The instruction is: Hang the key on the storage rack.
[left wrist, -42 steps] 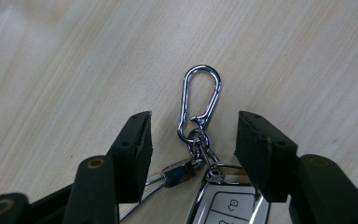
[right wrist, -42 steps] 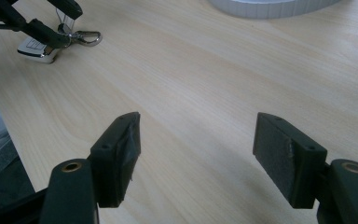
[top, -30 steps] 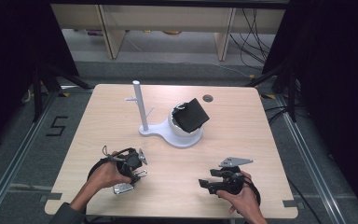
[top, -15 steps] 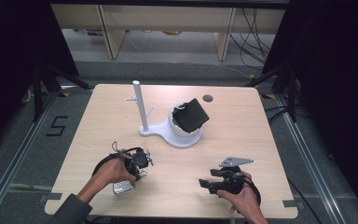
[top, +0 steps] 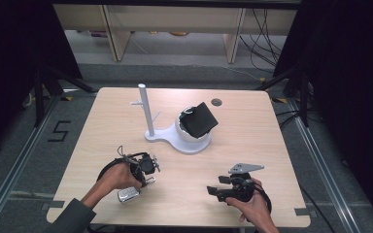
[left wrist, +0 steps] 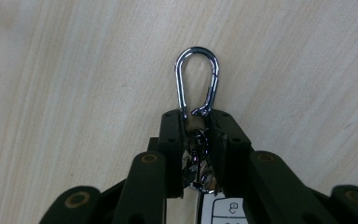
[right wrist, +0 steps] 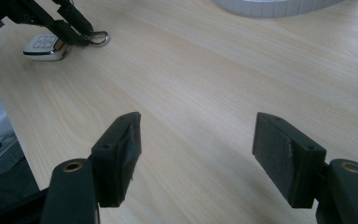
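Chrome carabiner (left wrist: 197, 79) pinched in left gripper (left wrist: 196, 126) jaws

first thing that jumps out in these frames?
The left tongs, near the table's front left, have just been closing and now pinch the base of a shiny silver carabiner with a car key fob attached. Mid-table stands a white post stand, a black boxy thing resting in its bowl. The right tongs hang open over bare wood at front right.

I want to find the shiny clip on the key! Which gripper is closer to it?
Left. The left gripper has just been closing its jaws on the lower end of the carabiner, with the car key behind. The right gripper waits open, far across the table.
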Demonstrator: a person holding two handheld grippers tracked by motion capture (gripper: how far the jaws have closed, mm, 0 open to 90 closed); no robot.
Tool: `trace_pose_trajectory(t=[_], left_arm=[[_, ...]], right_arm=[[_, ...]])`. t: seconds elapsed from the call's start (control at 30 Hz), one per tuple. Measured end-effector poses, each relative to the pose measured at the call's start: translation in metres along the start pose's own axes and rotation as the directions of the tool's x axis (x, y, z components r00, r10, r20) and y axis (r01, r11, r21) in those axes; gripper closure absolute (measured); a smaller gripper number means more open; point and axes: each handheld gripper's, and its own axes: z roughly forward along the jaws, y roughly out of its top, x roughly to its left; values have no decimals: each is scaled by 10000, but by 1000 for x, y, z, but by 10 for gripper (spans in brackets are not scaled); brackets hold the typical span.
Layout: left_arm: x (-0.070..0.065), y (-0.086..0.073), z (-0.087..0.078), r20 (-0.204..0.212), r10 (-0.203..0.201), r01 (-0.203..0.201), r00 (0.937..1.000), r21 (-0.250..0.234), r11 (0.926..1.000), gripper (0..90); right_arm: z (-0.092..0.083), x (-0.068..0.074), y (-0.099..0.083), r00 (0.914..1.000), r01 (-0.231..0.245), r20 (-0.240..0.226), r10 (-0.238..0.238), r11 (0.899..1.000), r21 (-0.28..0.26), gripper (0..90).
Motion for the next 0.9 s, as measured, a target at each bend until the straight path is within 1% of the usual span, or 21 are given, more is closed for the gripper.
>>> trace_pose_trajectory(t=[0.03, 0.07, 0.1, 0.17, 0.2, 0.23, 0.27, 0.33, 0.4, 0.47, 0.5, 0.53, 0.57, 0.6, 0.67, 0.7, 0.73, 0.8, 0.83, 0.87, 0.9], left_arm=[[1, 0, 0, -6, 21, -21, 10000, 28, 10000, 748], [1, -1, 0, -52, -27, 27, 10000, -45, 10000, 749], [3, -4, -1, 65, -91, 92, 9999, -117, 9999, 749], [4, -5, 0, 54, -123, 124, 9999, -203, 9997, 749], [4, -6, -1, 87, -174, 176, 9998, -218, 9996, 749], [4, -6, -1, 112, -187, 190, 9998, -250, 9995, 749], [4, -7, -2, 93, -234, 238, 9997, -363, 9991, 749], [5, -8, -5, 208, -269, 279, 9994, -504, 9983, 749], [5, -9, -10, 274, -264, 281, 9993, -620, 9977, 749], [7, -10, -14, 261, -366, 384, 9990, -722, 9967, 749], [7, -11, -16, 248, -404, 423, 9989, -808, 9958, 749], [8, -12, -18, 261, -460, 482, 9986, -925, 9945, 749], [9, -14, -21, 320, -505, 534, 9982, -973, 9938, 749], [10, -14, -23, 251, -570, 594, 9981, -1075, 9924, 749], [14, -17, -30, 335, -664, 702, 9972, -1297, 9891, 749], [16, -18, -33, 397, -753, 802, 9964, -1415, 9867, 749], [17, -20, -36, 474, -830, 892, 9954, -1489, 9848, 749], [21, -22, -45, 339, -934, 977, 9951, -1618, 9820, 749], [21, -22, -45, 339, -934, 977, 9951, -1618, 9820, 749], [25, -24, -54, 195, -1015, 1033, 9946, -1691, 9802, 749], [26, -25, -59, 172, -1021, 1036, 9946, -1688, 9802, 749]], right_arm=[[0, 0, 0, 10000, 9, 21, -9, 10000, -55, 335], [0, 2, -1, 9996, -263, -62, 263, 9997, 5, 336], [0, 2, -1, 9996, -273, -87, 273, 9996, 35, 337], [0, -1, 0, 9999, -142, -90, 142, 9999, -31, 337], [0, 2, 0, 9990, -436, -126, 437, 9990, 77, 337], [0, 0, -1, 9996, -244, -119, 244, 9997, 35, 337], [1, 1, -1, 9989, -378, -287, 380, 9993, 52, 337], [1, -1, 0, 9997, -137, -210, 136, 9999, -63, 338], [0, -1, 0, 9999, -59, -89, 59, 10000, -30, 338], [0, 1, -1, 9987, -471, -204, 472, 9989, 46, 338], [0, 0, 0, 9992, -379, -141, 380, 9993, 26, 338], [1, -2, 0, 10000, -73, -51, 73, 10000, -28, 339], [1, -2, 0, 9999, -96, -73, 96, 10000, -14, 339], [1, 0, -1, 9994, -323, -125, 324, 9995, 68, 339], [0, -1, 0, 9993, -341, -163, 341, 9994, 6, 339], [2, -1, -1, 9983, -469, -358, 465, 9988, -102, 339], [1, -1, -1, 9989, -432, -204, 432, 9991, 39, 339], [2, -4, -1, 9986, -368, -385, 364, 9993, -105, 339], [2, -4, -1, 9983, -445, -368, 442, 9990, -94, 340], [0, -1, -1, 9963, -805, -291, 809, 9967, 138, 340], [2, -2, -1, 9971, -631, -436, 627, 9980, -73, 340]])
